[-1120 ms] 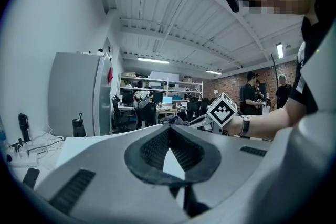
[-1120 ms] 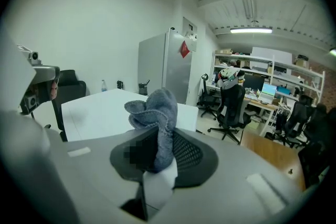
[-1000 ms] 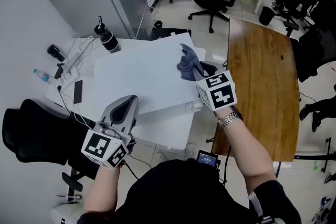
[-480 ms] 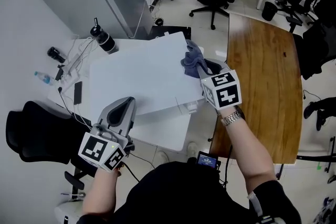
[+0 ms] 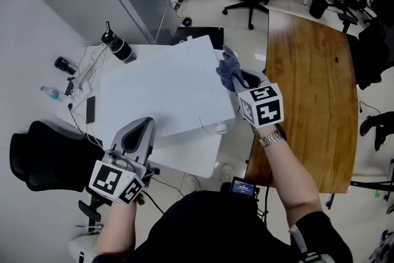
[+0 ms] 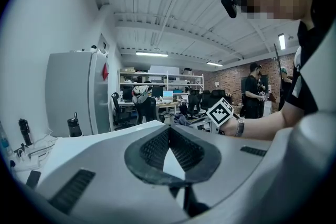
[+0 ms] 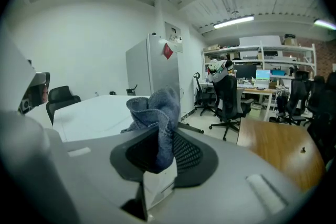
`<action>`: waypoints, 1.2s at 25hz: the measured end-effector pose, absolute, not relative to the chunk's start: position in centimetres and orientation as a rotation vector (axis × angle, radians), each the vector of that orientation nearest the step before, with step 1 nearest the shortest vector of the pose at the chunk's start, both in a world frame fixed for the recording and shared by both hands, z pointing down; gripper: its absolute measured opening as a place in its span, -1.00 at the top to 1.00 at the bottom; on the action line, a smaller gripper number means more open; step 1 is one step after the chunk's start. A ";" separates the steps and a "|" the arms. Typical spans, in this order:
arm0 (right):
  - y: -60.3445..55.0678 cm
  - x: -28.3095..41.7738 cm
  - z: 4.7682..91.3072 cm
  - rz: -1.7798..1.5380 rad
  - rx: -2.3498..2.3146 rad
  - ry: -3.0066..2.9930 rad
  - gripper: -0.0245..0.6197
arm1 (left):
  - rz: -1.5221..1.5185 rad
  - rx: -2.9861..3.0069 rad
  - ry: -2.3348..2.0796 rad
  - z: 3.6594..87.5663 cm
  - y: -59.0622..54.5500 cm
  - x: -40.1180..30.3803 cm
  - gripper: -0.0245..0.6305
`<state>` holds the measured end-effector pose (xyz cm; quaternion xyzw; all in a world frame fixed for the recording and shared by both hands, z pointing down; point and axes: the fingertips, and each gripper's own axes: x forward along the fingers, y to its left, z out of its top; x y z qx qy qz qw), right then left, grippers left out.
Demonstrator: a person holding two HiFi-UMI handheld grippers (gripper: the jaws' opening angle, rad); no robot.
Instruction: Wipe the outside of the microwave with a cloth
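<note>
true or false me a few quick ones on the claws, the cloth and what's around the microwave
1. The right claw is shut on the blue-grey fabric cloth. True.
2. The left claw grips a second cloth. False: it is shut with nothing between its jaws.
3. The cloth is at the left edge of the white box-shaped microwave. False: it is by the right edge.
4. A black bottle stands on the white table beyond the microwave. True.
5. The brown wooden table lies on the left claw's side. False: it is on the right claw's side.
</note>
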<state>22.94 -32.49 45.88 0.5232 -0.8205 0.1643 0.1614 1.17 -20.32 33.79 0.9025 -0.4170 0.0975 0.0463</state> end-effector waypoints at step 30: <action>-33.5 23.3 61.5 0.760 1.359 -2.229 0.69 | 0.406 2.681 -1.328 36.3 -20.8 2.3 0.91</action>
